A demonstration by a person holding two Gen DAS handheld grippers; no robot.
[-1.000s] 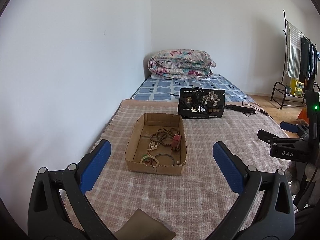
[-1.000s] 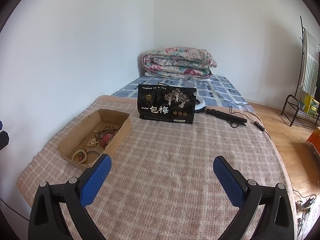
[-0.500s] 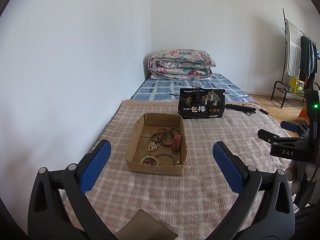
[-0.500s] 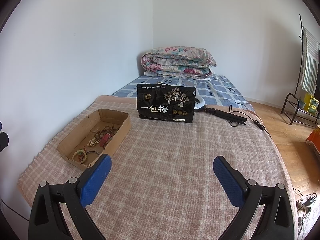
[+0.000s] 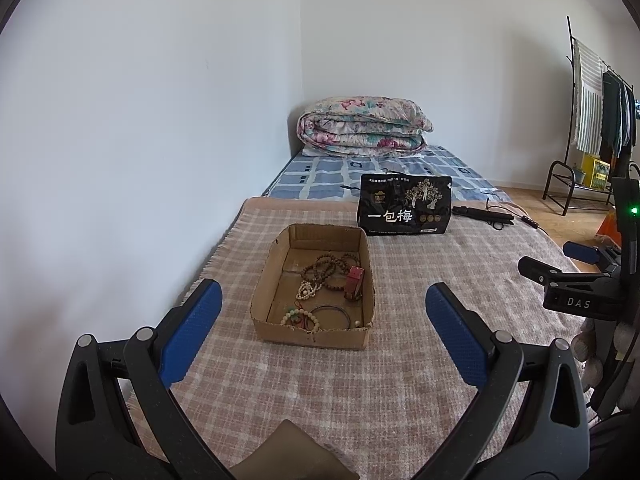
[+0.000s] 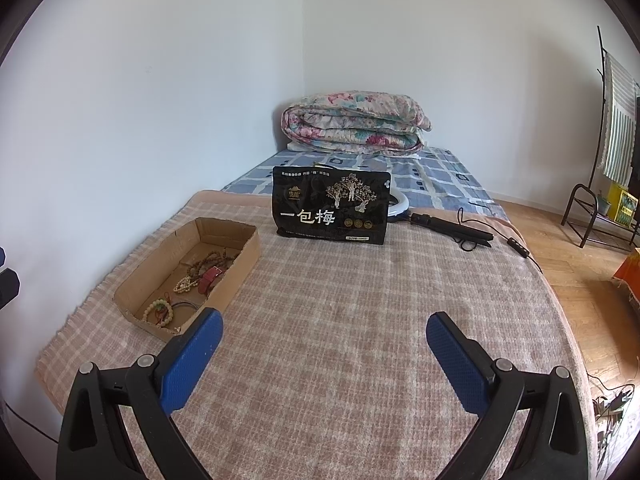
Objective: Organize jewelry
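A shallow cardboard tray (image 5: 312,334) sits on a pink checked blanket (image 5: 400,360). It holds several pieces: brown bead strings (image 5: 326,270), a pale bead bracelet (image 5: 300,317), a dark bangle (image 5: 334,316) and a small red box (image 5: 354,282). My left gripper (image 5: 320,328) is open and empty, just short of the tray's near wall. My right gripper (image 6: 324,350) is open and empty over bare blanket, with the tray (image 6: 236,284) to its left. It also shows at the right of the left wrist view (image 5: 576,276).
A black pouch with white characters (image 5: 405,210) stands behind the tray. A black clip with a cable (image 6: 454,230) lies to its right. A folded floral quilt (image 5: 362,126) lies on the blue bed. A clothes rack (image 5: 592,120) stands far right. A white wall runs along the left.
Both views have shifted very slightly; the tray sits a little higher in the left wrist view. Both grippers stay open and empty.
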